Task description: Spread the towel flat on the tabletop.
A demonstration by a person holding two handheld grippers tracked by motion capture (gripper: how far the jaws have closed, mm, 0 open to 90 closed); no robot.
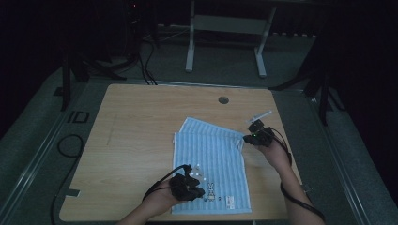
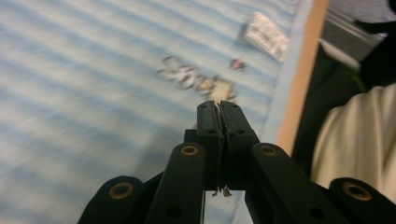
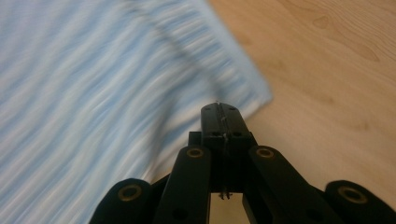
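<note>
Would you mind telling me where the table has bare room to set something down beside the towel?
The widest bare patch of the wooden table lies left of the blue striped towel, reaching the far and left edges. A bare band runs along the far edge, around the round hole. It is crowded right of the towel, where the right hand-held gripper sits.

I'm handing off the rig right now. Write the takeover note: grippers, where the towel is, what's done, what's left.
Left gripper: jaws shut, nothing between them, over the towel's near end by the small rabbit print.
Right gripper: jaws shut, empty, at the towel's far right corner, over the table.
Towel: blue striped, lying on the table right of centre, apparently folded, with a lower layer's far edge showing skewed past the top layer.
Done: it looks like one fold is laid.
Left: probably square up the skewed far edges, then fold again if a smaller stack is wanted.
</note>
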